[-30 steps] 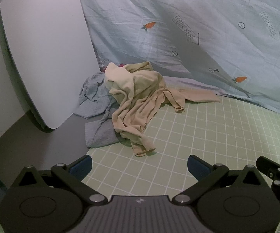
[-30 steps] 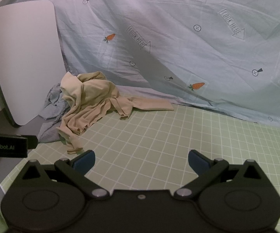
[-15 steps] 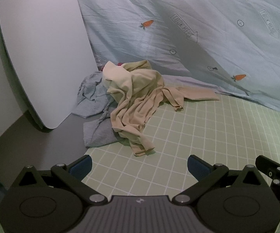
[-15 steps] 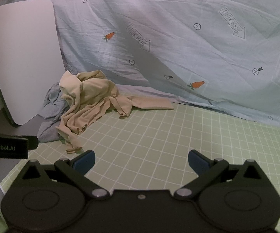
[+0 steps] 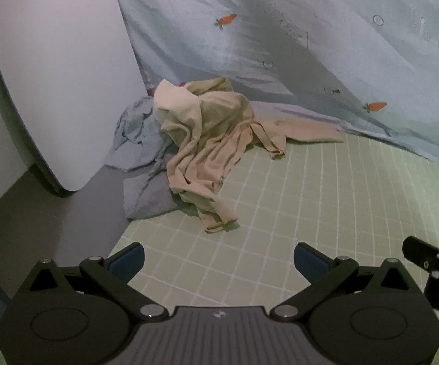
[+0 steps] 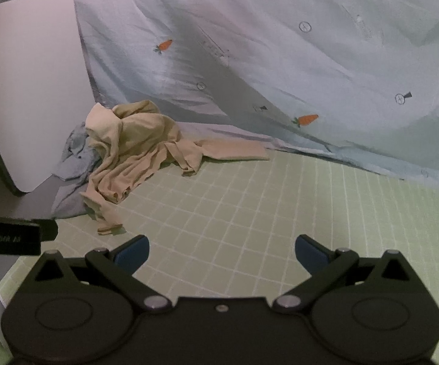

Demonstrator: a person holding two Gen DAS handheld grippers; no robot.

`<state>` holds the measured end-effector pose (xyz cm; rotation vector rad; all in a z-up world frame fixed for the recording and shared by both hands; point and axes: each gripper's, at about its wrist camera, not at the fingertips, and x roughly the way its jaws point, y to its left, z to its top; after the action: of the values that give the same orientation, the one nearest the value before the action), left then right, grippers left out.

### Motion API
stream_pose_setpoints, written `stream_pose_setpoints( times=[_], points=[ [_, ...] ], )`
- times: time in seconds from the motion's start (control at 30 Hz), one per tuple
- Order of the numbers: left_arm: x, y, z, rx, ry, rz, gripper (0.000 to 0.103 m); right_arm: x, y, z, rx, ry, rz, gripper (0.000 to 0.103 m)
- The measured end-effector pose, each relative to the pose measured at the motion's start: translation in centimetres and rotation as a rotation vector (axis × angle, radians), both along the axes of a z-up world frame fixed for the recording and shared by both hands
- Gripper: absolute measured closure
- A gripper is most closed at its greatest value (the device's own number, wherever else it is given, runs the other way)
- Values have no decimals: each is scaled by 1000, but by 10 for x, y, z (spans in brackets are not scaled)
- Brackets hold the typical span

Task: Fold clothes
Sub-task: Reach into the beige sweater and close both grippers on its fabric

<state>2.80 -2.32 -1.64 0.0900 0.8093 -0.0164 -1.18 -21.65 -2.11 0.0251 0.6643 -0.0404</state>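
Two hand-held grippers face a green grid mat (image 5: pixel 325 200) laid on a grey desk (image 5: pixel 52 213), with a pale blue carrot-print sheet (image 5: pixel 325 54) hanging behind. The left gripper (image 5: pixel 217 258) and the right gripper (image 6: pixel 221 252) both hover low over the near part of the mat, each with its jaws spread wide and nothing between them. The clothes lie in a loose heap at the far left corner of the mat, beside a white board (image 5: pixel 58 70) that leans upright. A beige garment (image 5: pixel 210 140) sits on top, crumpled, with one sleeve trailing right along the foot of the sheet and another end reaching toward the grippers. A grey garment (image 5: pixel 140 140) lies bunched beneath and to the left of it, partly off the mat. A trace of something red shows behind the heap, too small to identify. No folded item is visible in either view; as far as the views reach, both garments remain to be spread flat and folded.
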Motion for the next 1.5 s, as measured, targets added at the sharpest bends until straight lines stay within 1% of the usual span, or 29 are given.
stream_pose_setpoints(
  times=[0.13,0.23,0.37,0.43,0.53,0.67,0.83,0.87,0.9,0.97,1.03,1.17,1.2,1.23,1.3,1.33,1.37,1.4,1.43,1.47,1.5],
  points=[
    [19,-1,-6,-11,37,10,0,16,-11,-6,11,19,-6,0],
    [44,3,-14,-26,68,37,0,36,-19,-10,28,32,3,0],
    [85,14,-25,-22,99,84,0,69,-29,-17,33,57,22,0],
    [105,22,-28,-29,107,111,0,94,-31,-19,28,60,38,0],
    [149,39,-36,-47,115,156,0,134,-30,-20,-11,51,63,0],
    [204,62,-47,-67,122,207,0,200,-30,-27,-49,56,97,0],
    [262,90,-71,-99,138,268,2,285,-17,-53,-68,86,171,0],
    [272,95,-74,-105,136,281,5,300,-13,-59,-72,89,188,1],
    [279,100,-74,-118,124,288,7,316,-9,-64,-75,84,210,1],
    [294,109,-72,-146,97,299,7,344,-2,-67,-75,70,240,4],
    [306,119,-63,-205,51,302,7,374,5,-64,-50,33,280,5],
    [330,134,-45,-344,-37,303,7,424,21,-50,41,-48,390,6],
    [336,136,-43,-377,-49,303,7,434,26,-48,69,-59,408,6],
    [342,137,-43,-393,-56,304,7,443,31,-47,98,-71,426,6],
    [354,136,-43,-423,-68,308,7,458,42,-46,150,-82,463,10],
    [358,135,-44,-416,-78,310,9,463,47,-47,173,-83,482,12],
    [362,132,-46,-403,-78,311,19,467,52,-51,186,-70,506,15],
    [366,128,-47,-389,-77,312,31,469,59,-55,189,-51,530,23],
    [370,126,-50,-390,-68,307,37,472,66,-60,191,-32,554,28],
    [372,124,-51,-394,-58,313,48,472,71,-65,188,-8,584,42],
    [373,123,-52,-397,-47,320,59,473,77,-69,179,13,610,62]
  ],
)
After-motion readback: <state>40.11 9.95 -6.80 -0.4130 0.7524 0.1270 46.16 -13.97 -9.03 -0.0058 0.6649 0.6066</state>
